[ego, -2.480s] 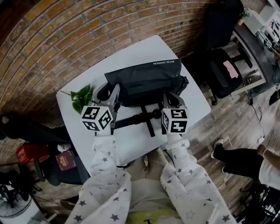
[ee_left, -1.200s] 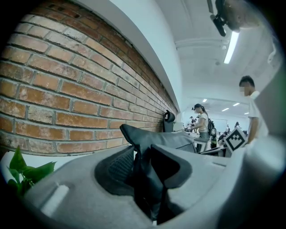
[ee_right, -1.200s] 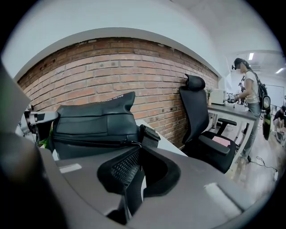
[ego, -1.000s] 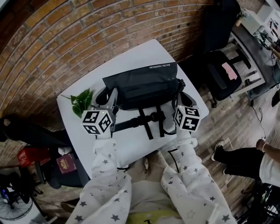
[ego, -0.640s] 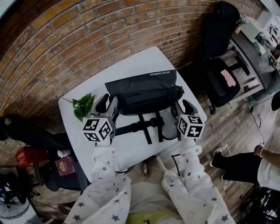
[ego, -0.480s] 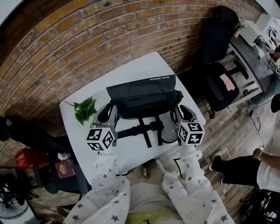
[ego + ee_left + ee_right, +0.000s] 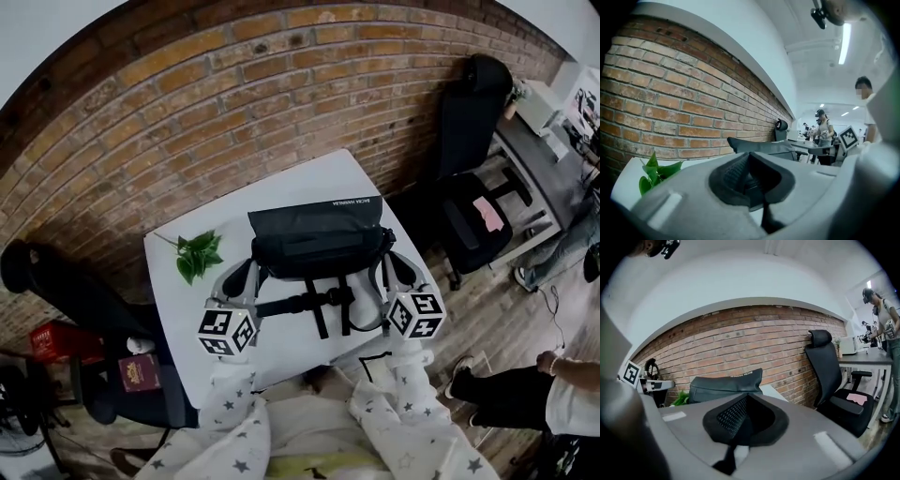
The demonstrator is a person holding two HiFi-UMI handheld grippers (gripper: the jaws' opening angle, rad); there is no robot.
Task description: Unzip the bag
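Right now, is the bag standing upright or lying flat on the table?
Upright: in the right gripper view the bag rises from the table, printed top edge uppermost.

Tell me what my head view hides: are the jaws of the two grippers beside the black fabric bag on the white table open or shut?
Observer: The left gripper has just been closing; its jaws now meet with nothing between them.
Operator: And the right one?
Observer: The right gripper has just been closing too, and its jaws are together and empty. Its own view shows the black fabric bag beyond its tips.
Operator: Is anyone standing past the bag?
Observer: Yes. The left gripper view shows a person standing far back in the room, away from the table.
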